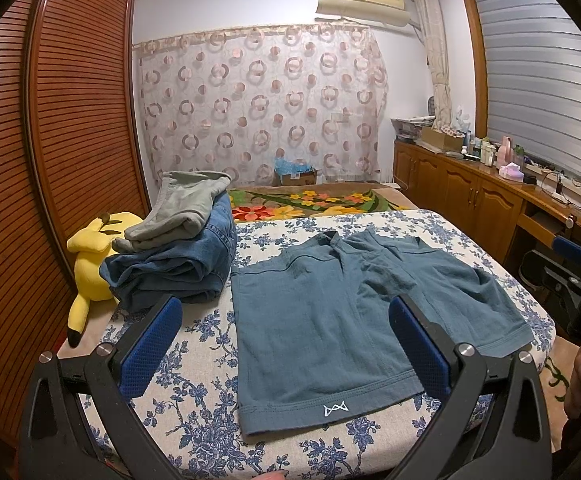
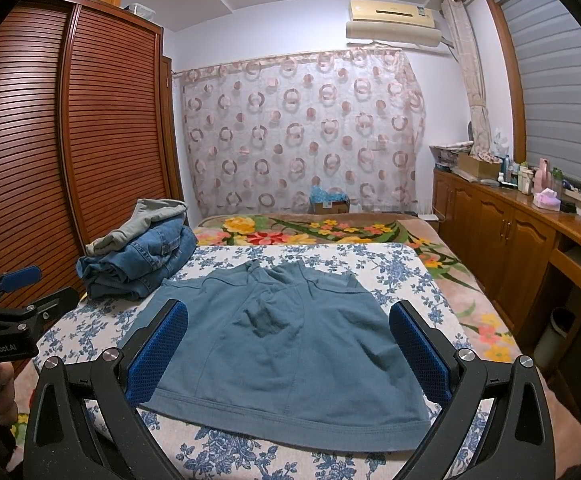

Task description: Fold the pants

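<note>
I am looking at the teal shorts (image 1: 330, 316), which are lying spread flat on the blue-flowered bedsheet (image 1: 194, 384), waistband at the far end and both leg hems toward me. They are sitting straight ahead of my left gripper (image 1: 286, 344), whose jaws are standing wide apart with nothing between them, hovering over the near hem with the small white logo (image 1: 335, 409). My right gripper (image 2: 288, 344) is likewise gaping wide and empty, lined up over the near hem of the shorts (image 2: 290, 352). Each gripper is showing at the edge of the other's view, beside the bed.

Ahead and to the left of both grippers, a stack of folded jeans (image 1: 178, 264) is resting just beside the shorts, with grey pants (image 1: 178, 208) on top. Left of that stack a yellow plush toy (image 1: 90, 264) is lying at the bed edge. Farther ahead a floral blanket (image 2: 310, 228) is covering the bed. To the right a wooden counter (image 2: 502, 216) is carrying bottles.
</note>
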The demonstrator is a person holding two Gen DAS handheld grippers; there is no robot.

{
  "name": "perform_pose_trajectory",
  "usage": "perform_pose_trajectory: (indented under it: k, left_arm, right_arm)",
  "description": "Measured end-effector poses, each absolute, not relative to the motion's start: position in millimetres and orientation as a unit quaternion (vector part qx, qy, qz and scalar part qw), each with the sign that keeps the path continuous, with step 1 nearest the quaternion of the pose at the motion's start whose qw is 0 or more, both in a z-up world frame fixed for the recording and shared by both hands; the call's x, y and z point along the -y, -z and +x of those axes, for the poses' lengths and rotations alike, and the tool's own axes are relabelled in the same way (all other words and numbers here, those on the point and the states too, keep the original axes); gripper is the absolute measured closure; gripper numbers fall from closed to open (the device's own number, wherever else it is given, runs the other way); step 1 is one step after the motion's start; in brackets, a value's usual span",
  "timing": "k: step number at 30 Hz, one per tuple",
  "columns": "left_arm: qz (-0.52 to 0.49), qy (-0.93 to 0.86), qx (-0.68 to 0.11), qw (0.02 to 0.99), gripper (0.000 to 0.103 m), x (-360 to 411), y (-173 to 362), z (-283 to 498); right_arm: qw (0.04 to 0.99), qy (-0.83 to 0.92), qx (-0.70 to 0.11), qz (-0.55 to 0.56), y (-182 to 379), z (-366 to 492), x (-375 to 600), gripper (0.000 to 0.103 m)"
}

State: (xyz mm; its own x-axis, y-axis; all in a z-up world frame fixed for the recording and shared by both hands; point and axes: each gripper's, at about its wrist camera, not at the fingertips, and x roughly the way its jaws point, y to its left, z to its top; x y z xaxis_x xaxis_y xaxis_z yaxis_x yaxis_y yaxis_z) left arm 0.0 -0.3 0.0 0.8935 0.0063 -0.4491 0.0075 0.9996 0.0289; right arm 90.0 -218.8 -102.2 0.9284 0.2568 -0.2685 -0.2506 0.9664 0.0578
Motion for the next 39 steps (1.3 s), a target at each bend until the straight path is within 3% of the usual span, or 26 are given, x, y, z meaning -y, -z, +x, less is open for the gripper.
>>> perform_pose_trajectory:
  k: [39]
  left_arm:
    - [0.017,0.0,-0.229,0.973,0.0,-0.7,-3.0,-0.1]
  right_arm:
    - [0.982,-0.132,-0.137,0.011,102.0,89.3,220.0,0.002]
